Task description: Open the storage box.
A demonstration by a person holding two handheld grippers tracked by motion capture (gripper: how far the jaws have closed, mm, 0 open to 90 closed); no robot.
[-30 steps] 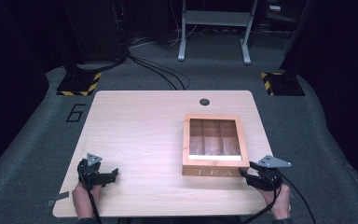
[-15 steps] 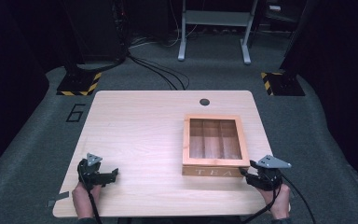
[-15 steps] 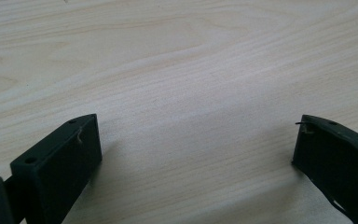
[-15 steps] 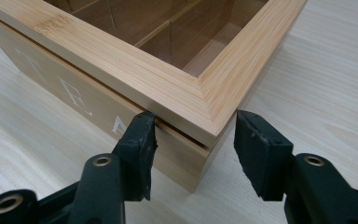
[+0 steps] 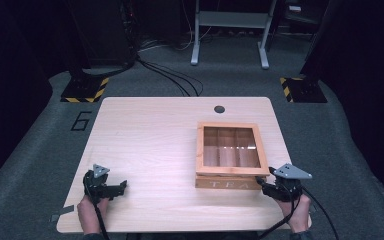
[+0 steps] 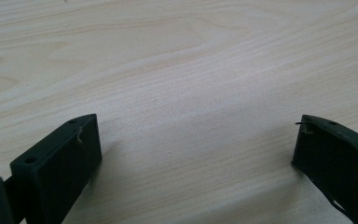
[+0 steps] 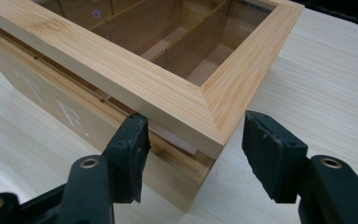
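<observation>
Opening step on the go at the light bamboo tea box with the glass-windowed lid and pale "TEA" lettering. Sat on the right half of the pale wooden tabletop, lettered face towards the near edge, a little back from it. Right hand-held gripper brought up to the box's near right corner, straddling the corner of the lid frame. Jaws just been opening, the lid corner between them, yet no pad seen pressing on it: one pad close against the near face by the seam, the other standing off the right side. So apart, nothing clamped.

Left hand-held gripper parked low at the near left, well apart from the box, jaws spread wide over bare wood, nothing between them.

Next move, by the look of it: either closing on that lid frame or hooking a pad under its edge, then a lift at the near side. Called for a careful, square bite, the mitred corner offering little flat surface.

Box itself looked clean and sturdy: thick frame, clear pane, wooden dividers inside, compartments seemingly empty. Thin dark gap showing under the lid along the near face.
</observation>
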